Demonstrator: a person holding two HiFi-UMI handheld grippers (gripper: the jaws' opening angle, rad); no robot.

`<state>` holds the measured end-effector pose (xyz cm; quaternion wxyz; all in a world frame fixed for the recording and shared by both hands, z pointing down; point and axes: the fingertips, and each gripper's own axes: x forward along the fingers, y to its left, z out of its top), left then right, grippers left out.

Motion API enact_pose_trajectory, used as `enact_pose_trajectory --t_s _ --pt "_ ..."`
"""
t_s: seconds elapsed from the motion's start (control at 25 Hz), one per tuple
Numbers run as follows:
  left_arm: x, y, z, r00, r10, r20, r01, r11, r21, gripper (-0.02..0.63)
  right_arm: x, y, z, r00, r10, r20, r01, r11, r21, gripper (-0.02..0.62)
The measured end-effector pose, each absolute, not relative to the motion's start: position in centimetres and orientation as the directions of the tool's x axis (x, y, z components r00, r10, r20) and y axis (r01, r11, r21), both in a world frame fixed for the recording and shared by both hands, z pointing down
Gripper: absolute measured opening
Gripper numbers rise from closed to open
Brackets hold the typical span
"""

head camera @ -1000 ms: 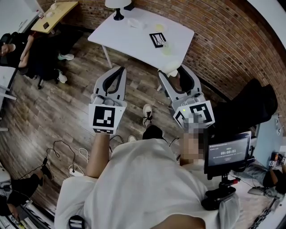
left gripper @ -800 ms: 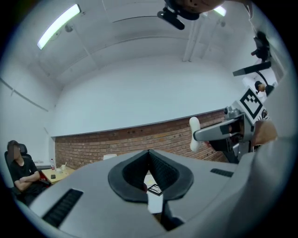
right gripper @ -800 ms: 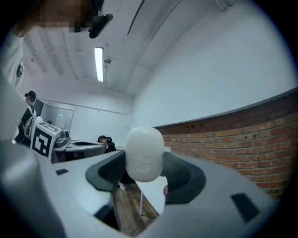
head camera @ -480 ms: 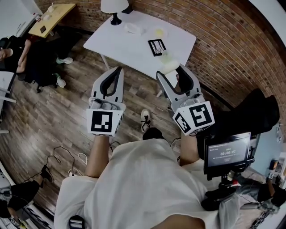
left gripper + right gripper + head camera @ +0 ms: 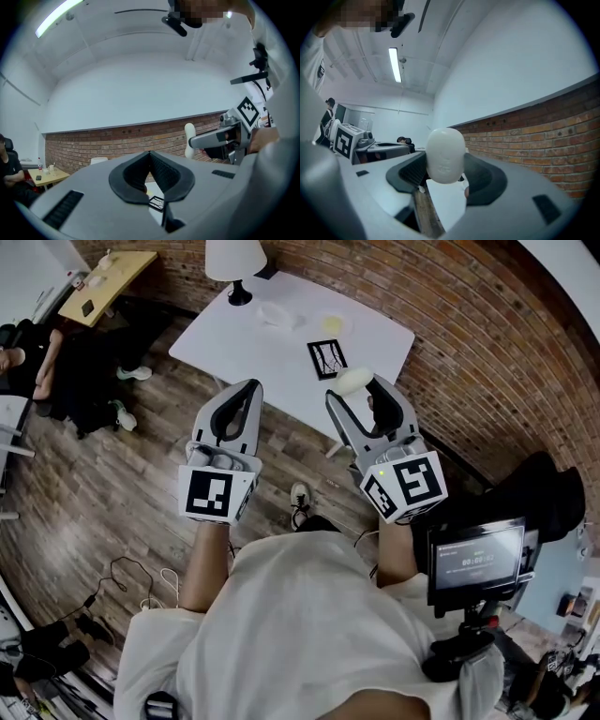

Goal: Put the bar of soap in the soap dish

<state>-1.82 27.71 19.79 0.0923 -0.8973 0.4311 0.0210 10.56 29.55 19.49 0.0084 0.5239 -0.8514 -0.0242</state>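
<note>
While the person faces the white table (image 5: 246, 345), both grippers are held up in the air in front of the chest. Right gripper (image 5: 360, 396): 2 jaws clamped on the bar of soap (image 5: 351, 380). The soap is white and rounded, gripped low, with its top poking out past the fingertips. From the head view the soap lines up with the table's near edge. Left gripper (image 5: 246, 392): jaws pressed together, nothing between them, over the wood floor (image 5: 112, 474). Soap dish (image 5: 327, 357) = black wire frame lying flat on the table, just beyond the right gripper's tip and apart from the soap. Also on the table: lamp (image 5: 234, 261) at the far corner, 1 clear item (image 5: 274, 314) and 1 yellowish item (image 5: 332, 322) past the dish; can't tell what either is. Brick wall (image 5: 487, 362) runs behind the table. Small screen (image 5: 476, 562) on a stand at the person's right.
</note>
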Motion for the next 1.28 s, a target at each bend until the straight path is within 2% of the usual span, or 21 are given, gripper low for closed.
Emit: enact_pose_trajectory --t_s 0.52,1.28 --pt "0.5 20.6 20.2 0.52 -0.851 -0.079 -0.851 -0.508 -0.131 0.006 14.0 22.5 20.3 -0.509 -0.861 0.015 -0.86 0.509 0.03 0.256" --pt "2.0 13.9 21.6 0.468 -0.883 -0.035 -0.88 -0.462 -0.107 0.006 14.9 14.7 21.4 -0.571 -0.819 0.046 -0.819 0.573 0.029 0.256"
